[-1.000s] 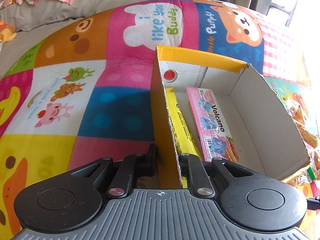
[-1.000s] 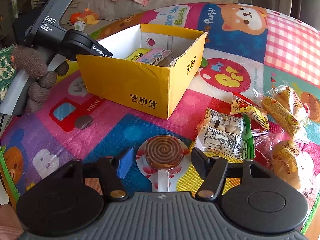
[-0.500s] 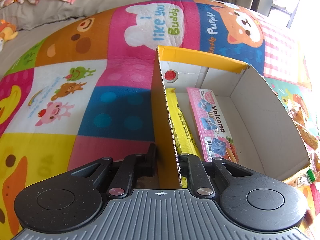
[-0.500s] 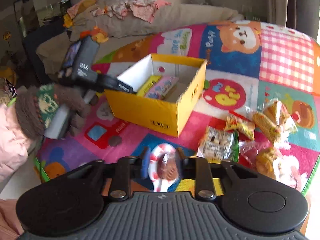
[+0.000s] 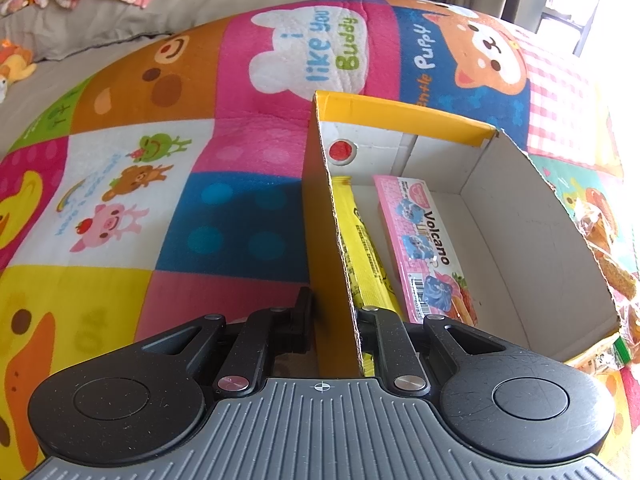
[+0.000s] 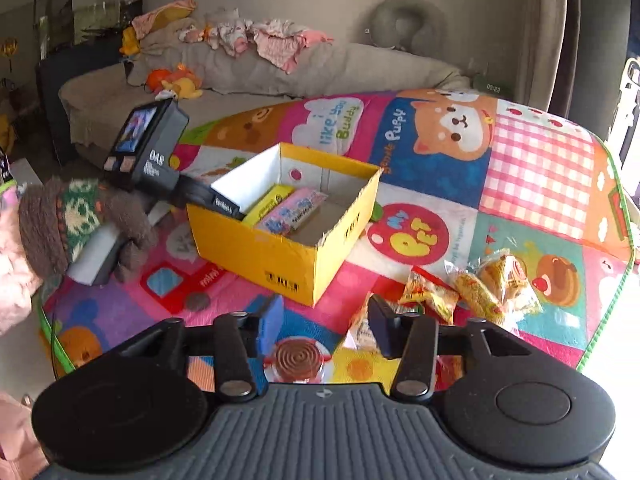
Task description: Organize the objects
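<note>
A yellow cardboard box (image 6: 256,236) stands on the colourful play mat, and it also shows in the left wrist view (image 5: 400,114). Inside lie a yellow packet (image 5: 362,248) and a pink Volcano box (image 5: 426,244). My left gripper (image 5: 334,312) is shut on the box's near wall. My right gripper (image 6: 322,320) is open and raised above the mat. A brown spiral lollipop (image 6: 298,362) lies below it, between the fingers and free of them. Snack packets (image 6: 492,284) lie to the right of the box.
The play mat (image 6: 536,184) covers the floor, with its green edge at the right. A grey sofa (image 6: 248,76) with clothes and toys stands behind. The person's gloved hand (image 6: 76,220) holds the left gripper's handle beside the box.
My right gripper closed on the lollipop and lifted it, then opened and rose further. The lollipop now lies below the open fingers. My left gripper stayed shut on the box wall.
</note>
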Demonstrator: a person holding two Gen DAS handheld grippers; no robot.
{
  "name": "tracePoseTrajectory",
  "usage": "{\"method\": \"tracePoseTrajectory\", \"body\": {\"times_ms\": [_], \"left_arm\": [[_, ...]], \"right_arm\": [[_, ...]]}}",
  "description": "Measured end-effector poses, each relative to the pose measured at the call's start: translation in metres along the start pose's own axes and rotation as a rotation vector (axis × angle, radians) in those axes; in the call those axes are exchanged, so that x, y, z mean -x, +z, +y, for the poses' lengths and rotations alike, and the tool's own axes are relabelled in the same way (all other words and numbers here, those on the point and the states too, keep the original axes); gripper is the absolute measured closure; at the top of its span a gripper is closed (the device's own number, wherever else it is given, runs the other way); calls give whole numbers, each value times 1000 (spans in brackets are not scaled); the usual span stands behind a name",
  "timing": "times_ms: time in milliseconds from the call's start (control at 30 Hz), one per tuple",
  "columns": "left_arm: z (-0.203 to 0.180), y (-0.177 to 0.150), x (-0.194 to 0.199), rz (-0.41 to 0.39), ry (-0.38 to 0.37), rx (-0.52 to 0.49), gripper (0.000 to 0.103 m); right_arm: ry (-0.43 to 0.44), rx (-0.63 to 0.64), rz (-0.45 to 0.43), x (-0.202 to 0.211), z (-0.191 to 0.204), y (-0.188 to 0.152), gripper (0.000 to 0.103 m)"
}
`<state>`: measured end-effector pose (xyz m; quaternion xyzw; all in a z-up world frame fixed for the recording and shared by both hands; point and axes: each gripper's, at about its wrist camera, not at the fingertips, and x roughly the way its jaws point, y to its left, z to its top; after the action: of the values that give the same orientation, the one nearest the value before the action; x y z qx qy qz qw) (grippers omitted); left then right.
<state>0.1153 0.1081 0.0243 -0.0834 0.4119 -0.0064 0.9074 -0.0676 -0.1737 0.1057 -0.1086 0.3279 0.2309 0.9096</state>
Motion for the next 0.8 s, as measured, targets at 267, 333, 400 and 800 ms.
{"method": "tracePoseTrajectory", "body": {"times_ms": [267,333,400,800], "left_arm": [[0,0,0,1,0,1,89],[-1,0,0,1,0,1,89],[0,0,0,0,0,1,89],[-1,0,0,1,0,1,89]], "right_arm": [[55,-10,117,-49,8,-25,47],[58,-16,138,-62,9,-28,46],[64,-28,157,-74,10,-31,46],[74,-10,182,-73,13,-31,50]]}}
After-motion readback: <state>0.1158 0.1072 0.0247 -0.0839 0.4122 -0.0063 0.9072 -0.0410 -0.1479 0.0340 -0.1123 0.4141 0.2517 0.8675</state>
